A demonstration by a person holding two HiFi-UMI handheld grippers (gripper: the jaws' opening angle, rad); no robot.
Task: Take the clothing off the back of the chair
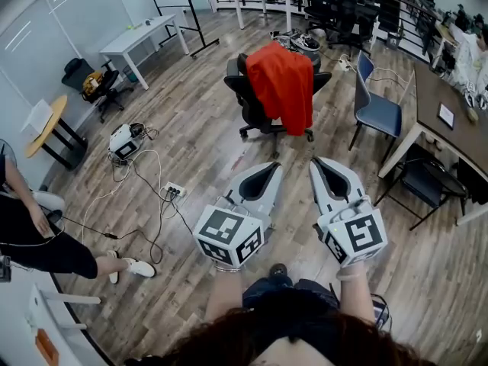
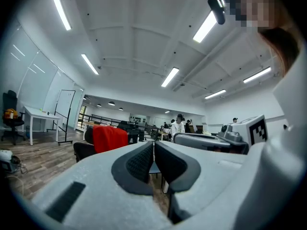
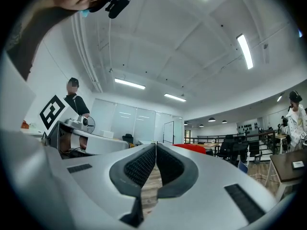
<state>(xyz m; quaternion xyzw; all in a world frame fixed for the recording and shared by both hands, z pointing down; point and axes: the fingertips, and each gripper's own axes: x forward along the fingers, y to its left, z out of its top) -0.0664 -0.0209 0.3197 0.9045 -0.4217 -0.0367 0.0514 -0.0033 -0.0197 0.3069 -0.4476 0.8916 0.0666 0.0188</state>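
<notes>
A grey-brown wooden plank floor (image 1: 206, 139) fills most of the room. A long white desk (image 1: 141, 36) stands by the far left wall and a brown wooden desk (image 1: 457, 128) runs along the right side. Out in the open floor is a black swivel office chair on castors (image 1: 248, 101). A red garment (image 1: 284, 82) is draped over its backrest and hangs down the back towards the seat. A blue-seated side chair (image 1: 379, 111) stands just right of it, near the brown desk. The person holds both tools level and side by side, pointed at the draped chair but well apart from it. The left tongs (image 1: 274, 166) are clenched with nothing between them, and so are the right tongs (image 1: 315, 162). A small white power strip (image 1: 174, 191) lies on the floor to the left among loose cables.
</notes>
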